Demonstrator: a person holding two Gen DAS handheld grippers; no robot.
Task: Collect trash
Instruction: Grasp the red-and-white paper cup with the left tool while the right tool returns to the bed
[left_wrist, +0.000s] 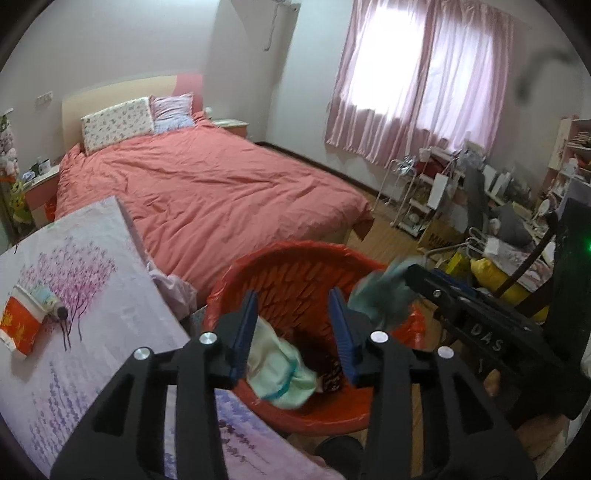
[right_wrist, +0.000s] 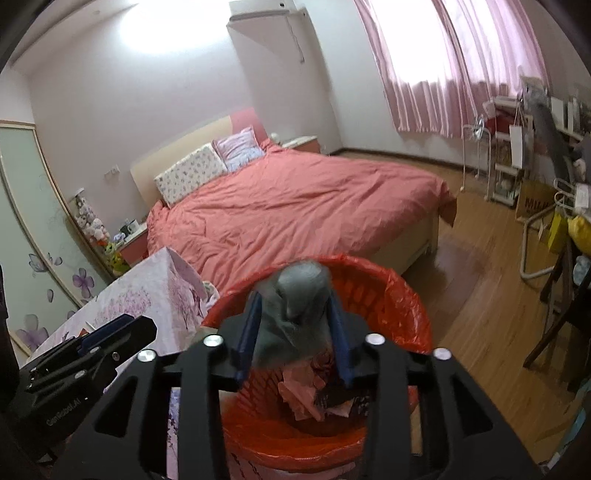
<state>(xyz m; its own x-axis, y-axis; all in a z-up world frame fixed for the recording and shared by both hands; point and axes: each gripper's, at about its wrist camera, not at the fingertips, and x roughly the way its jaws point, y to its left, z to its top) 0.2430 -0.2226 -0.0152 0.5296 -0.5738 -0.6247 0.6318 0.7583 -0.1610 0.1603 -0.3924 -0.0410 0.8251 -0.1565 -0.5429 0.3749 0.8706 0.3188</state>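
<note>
Right tool (right_wrist: 293, 334) grips gray wad (right_wrist: 295, 310) above bin rim (right_wrist: 413, 302)

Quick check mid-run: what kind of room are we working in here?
A bedroom, most likely in a home: a bed with pillows, pink curtains over the window, and a red-lined trash bin below the grippers.

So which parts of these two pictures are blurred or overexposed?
Left wrist view: the teal-grey wad held by the right tongs is motion-blurred, and the window behind the pink curtains is blown out. Right wrist view: the same wad is soft, and ceiling glare washes out the upper left. Both views bend straight lines near the edges.
</note>
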